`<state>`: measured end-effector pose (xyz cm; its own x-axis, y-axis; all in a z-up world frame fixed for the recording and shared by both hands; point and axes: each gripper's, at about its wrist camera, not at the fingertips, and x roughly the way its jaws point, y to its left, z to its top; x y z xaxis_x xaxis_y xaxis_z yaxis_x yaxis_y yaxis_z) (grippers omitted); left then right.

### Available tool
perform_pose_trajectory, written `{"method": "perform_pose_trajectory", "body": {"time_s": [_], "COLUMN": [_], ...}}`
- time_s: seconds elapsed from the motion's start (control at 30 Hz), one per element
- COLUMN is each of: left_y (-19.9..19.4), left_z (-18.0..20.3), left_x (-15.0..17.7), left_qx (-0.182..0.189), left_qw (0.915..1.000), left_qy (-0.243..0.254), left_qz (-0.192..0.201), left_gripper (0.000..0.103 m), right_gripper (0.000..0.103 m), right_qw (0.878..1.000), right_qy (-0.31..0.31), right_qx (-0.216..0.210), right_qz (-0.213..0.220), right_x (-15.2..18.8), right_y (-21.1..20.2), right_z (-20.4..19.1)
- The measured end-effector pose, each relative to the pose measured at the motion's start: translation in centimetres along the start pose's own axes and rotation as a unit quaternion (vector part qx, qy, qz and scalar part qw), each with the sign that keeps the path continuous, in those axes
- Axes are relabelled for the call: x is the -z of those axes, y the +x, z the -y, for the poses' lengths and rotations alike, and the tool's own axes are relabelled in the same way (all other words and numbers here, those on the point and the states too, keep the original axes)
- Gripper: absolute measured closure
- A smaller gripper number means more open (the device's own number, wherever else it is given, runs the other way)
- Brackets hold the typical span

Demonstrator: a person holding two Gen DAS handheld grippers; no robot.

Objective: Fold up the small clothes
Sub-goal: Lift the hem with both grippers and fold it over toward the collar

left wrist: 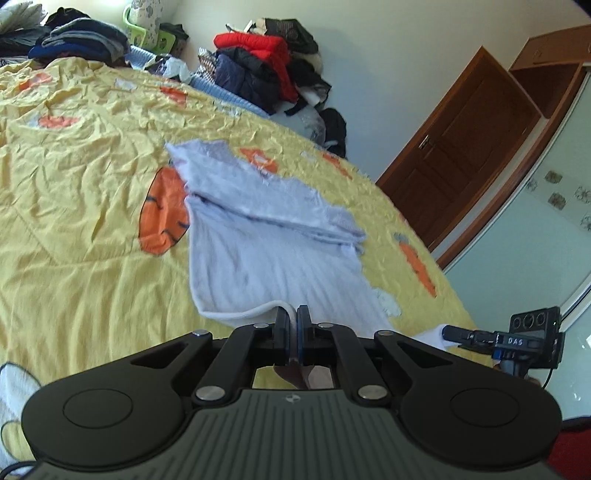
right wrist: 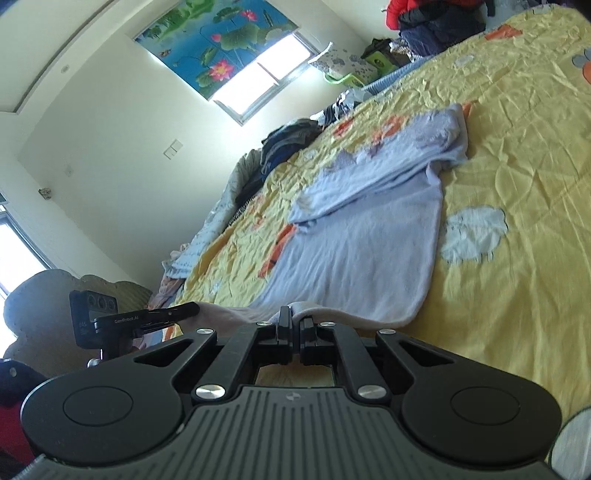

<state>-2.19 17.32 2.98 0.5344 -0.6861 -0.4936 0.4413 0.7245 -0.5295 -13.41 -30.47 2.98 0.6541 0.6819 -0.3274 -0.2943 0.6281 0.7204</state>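
A light lavender garment (left wrist: 266,243) lies on the yellow bedspread (left wrist: 74,221), its far part folded over in layers. My left gripper (left wrist: 292,317) is shut on the garment's near hem and lifts that edge slightly. In the right wrist view the same garment (right wrist: 354,243) stretches away from me. My right gripper (right wrist: 295,321) is shut on its near hem at the other corner. The other gripper's body shows at the right edge of the left wrist view (left wrist: 517,339) and at the left of the right wrist view (right wrist: 110,321).
Piles of dark and red clothes (left wrist: 266,62) and a green basket (left wrist: 144,33) sit at the bed's far edge. A brown wooden door (left wrist: 461,147) stands to the right. A window (right wrist: 255,85) under a lotus blind is on the far wall.
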Motion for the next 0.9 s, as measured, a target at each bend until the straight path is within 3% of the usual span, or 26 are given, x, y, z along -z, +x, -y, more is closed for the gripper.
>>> {"method": "perform_pose_trajectory", "body": {"time_s": [0.23,0.47,0.73,0.9], "left_y": [1.0,2.3,4.0,5.5], "left_z": [-0.6,-2.1,-2.9,-2.8], "left_x": [-2.4,-4.7,-7.2,-8.4], "left_qx": [0.035,0.043,0.019,-0.006], "left_qw": [0.9975,0.9916,0.9876,0.9889], "left_qy": [-0.044,-0.100,-0.126,-0.112], "left_qz": [0.042,0.070,0.092,0.098], "left_gripper": [0.099,0.099,0.099,0.099], "right_gripper": [0.094,0.094,0.094,0.094], "right_qw": [0.999,0.996,0.993,0.991], "right_qy": [-0.010,-0.014,-0.030,-0.031], "right_qx": [0.007,0.017,0.031,0.041], "right_qz": [0.046,0.082,0.112,0.120], "right_x": [-2.3,-4.6,-7.5,-9.2], "right_y": [0.5,1.2,2.4,3.7], "right_z": [0.1,0.8,1.2,1.9]}}
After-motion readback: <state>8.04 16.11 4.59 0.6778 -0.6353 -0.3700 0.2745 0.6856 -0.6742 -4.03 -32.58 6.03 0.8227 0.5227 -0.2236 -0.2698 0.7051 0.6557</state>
